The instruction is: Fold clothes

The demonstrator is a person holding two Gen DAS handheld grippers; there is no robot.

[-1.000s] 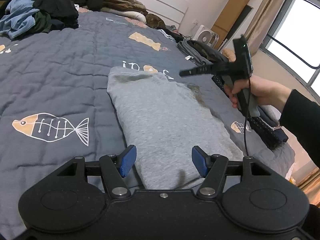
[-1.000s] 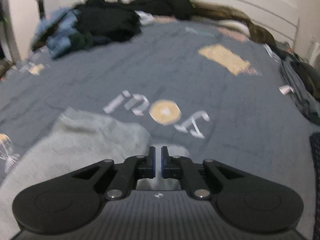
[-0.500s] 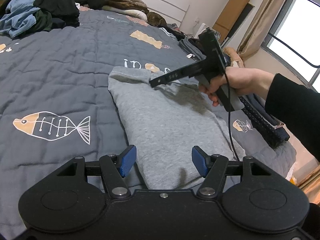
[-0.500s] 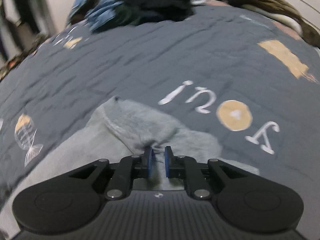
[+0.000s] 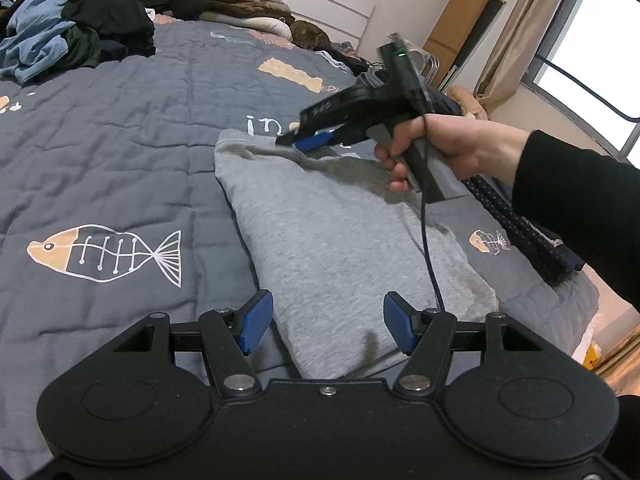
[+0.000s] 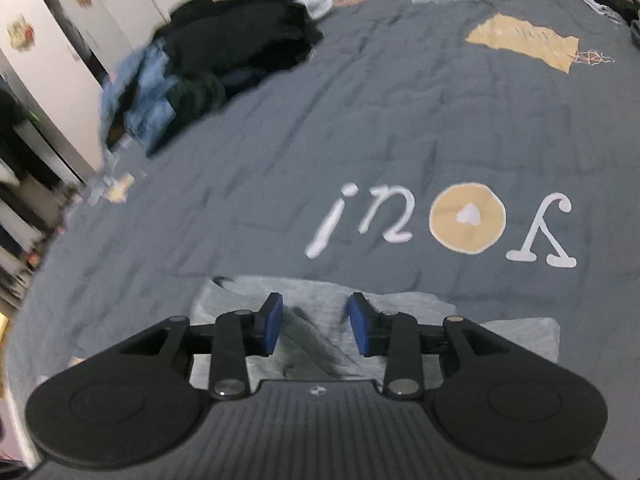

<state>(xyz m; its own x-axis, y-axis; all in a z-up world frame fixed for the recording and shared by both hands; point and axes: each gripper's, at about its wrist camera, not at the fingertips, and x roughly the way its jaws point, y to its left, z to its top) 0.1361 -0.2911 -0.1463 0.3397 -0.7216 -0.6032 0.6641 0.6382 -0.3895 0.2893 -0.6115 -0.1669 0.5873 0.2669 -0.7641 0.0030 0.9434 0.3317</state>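
A folded grey garment (image 5: 332,236) lies lengthwise on the dark grey quilt (image 5: 120,148). My left gripper (image 5: 328,326) stands open over the garment's near end, with cloth below its blue pads and nothing pinched. A hand holds my right gripper (image 5: 308,140) at the garment's far edge, tilted down. In the right wrist view that gripper (image 6: 314,326) hovers just above the grey cloth (image 6: 316,312); its jaws are opening, and no fabric is caught between the pads.
A heap of dark and blue clothes (image 5: 76,20) sits at the far left of the bed, also a blurred heap of clothes (image 6: 208,68). A dark knitted item (image 5: 520,224) lies along the right bed edge. A window and curtain (image 5: 516,36) stand beyond it.
The right gripper came down and leftward to the garment's far edge, and its jaws went from shut to partly apart. The left gripper stayed put and open.
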